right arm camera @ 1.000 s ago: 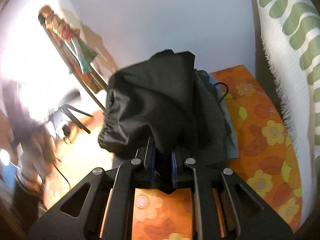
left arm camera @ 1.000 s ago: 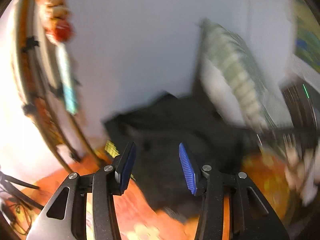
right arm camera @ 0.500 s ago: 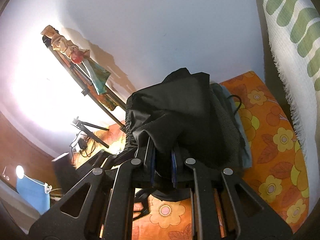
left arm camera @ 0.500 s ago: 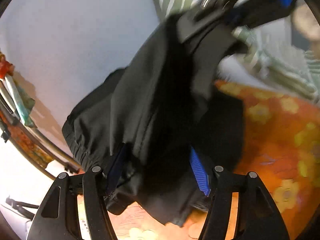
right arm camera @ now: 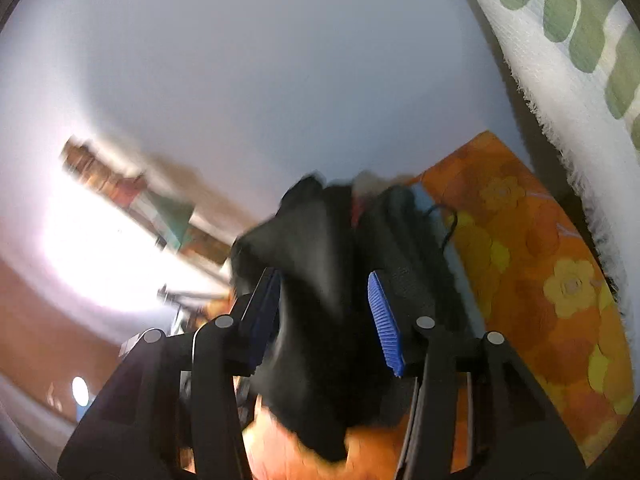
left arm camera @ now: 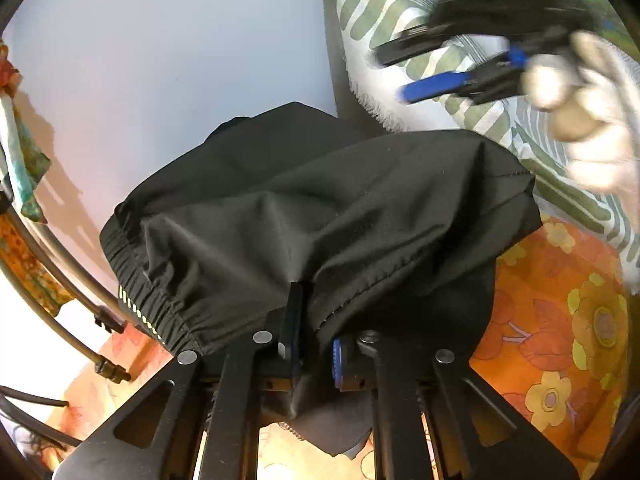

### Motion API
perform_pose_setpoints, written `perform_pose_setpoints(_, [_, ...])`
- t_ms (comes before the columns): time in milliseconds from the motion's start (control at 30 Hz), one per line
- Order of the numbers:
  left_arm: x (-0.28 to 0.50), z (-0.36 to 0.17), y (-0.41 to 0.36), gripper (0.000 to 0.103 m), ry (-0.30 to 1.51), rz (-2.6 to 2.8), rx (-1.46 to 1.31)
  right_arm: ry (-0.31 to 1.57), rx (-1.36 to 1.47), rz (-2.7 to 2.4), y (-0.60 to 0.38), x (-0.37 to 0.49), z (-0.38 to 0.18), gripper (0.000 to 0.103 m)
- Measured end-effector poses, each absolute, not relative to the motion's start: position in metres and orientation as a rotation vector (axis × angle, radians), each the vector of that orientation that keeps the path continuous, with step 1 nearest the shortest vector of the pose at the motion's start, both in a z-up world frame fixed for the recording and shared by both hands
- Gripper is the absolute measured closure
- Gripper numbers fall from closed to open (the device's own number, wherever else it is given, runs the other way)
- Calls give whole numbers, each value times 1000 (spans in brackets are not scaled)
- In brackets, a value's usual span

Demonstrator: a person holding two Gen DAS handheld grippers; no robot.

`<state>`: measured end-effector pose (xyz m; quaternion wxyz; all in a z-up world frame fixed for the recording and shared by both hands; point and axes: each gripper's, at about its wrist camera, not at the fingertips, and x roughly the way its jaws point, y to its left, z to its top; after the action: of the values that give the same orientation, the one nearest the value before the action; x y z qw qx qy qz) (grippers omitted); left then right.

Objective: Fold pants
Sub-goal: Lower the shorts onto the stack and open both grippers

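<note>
Black pants [left arm camera: 320, 208] with an elastic waistband [left arm camera: 152, 304] lie bunched on the orange flowered bedspread [left arm camera: 560, 320]. My left gripper [left arm camera: 316, 332] is closing its jaws, and the pads pinch a fold at the near edge of the fabric. My right gripper [left arm camera: 394, 76] hangs in the air at the upper right, blurred, held by a hand [left arm camera: 592, 120]. Its jaws are opening and nothing is between them there. In the right wrist view the right gripper [right arm camera: 324, 304] shows both blue pads apart, with the pants [right arm camera: 312, 248] blurred just ahead and not pressed.
A green-and-white patterned throw [left arm camera: 380, 12] stands along the right, also the throw [right arm camera: 560, 40]. A clothes rack [left arm camera: 24, 240] with hanging cloth curves down the left. A grey and blue garment [right arm camera: 452, 248] lies beside the pants. A pale wall is behind.
My left gripper has closed on the near edge of the pants. My right gripper has let go of the fabric, opened and drawn away to the right. The pants have dropped from hanging to lying.
</note>
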<state>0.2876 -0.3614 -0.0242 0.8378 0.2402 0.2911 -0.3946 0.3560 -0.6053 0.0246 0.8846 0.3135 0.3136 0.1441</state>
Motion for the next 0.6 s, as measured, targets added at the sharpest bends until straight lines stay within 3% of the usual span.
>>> perform_pose_setpoints(233, [286,-25,-357,95,608,-851,518,698,685,265,-590,430,10,57])
perform_pose_setpoints(300, [285,-25,-354,95,607,-857,517,695,644,281,-579,434,17,85])
perform_pose_setpoints(367, [283,-23,-350,96,607,-866,504,692,558,264,-566,434,28,92])
perform_pose_setpoints(600, [273,-16,-339,96,623,-928,466,623,238,192,-527,432,77,97])
